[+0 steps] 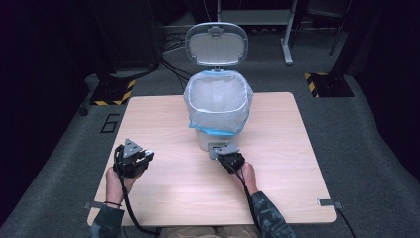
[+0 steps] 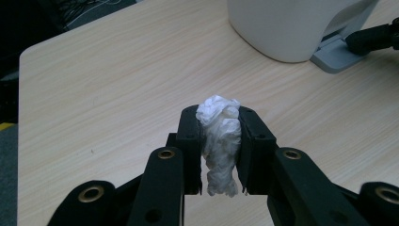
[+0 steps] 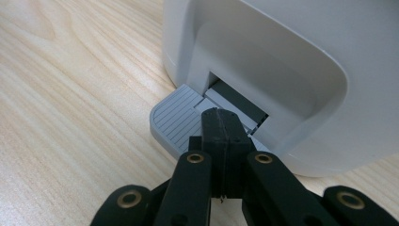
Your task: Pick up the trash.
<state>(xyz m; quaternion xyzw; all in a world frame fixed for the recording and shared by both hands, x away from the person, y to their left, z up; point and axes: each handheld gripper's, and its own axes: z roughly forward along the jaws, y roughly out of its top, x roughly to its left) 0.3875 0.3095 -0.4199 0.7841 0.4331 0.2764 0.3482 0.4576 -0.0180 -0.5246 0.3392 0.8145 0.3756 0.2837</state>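
Overhead, the left gripper (image 1: 143, 157) has its jaws hidden under its own grey plate, so the wad it carries cannot be made out there; its own view settles the matter, with the jaws pinching a crumpled white tissue (image 2: 219, 141) between the pads, the paper bulging above the tips and hanging below them; beyond and to the right of those tips stands the white pedal bin (image 2: 296, 26), cut off at the top edge so that only its lower wall and the grey pedal (image 2: 335, 56) are seen, with bare wooden table (image 2: 103, 84) ahead and to the left. The right gripper (image 3: 221, 117) has its jaws pressed together with nothing between them, the tips lying over the pedal (image 3: 176, 120) just in front of the bin's recess (image 3: 244, 106); whether they bear on it cannot be told; the slot behind the tips is dark and its inside unclear. From above, the bin (image 1: 218, 104) stands just ahead of the right gripper (image 1: 224, 149) with its lid (image 1: 216, 44) upright and a clear liner (image 1: 218, 116) folded over the rim; the left gripper sits well apart from the bin, open tabletop (image 1: 173, 124) between them; the near table edge (image 1: 198, 220) is partly covered by the person's sleeves.
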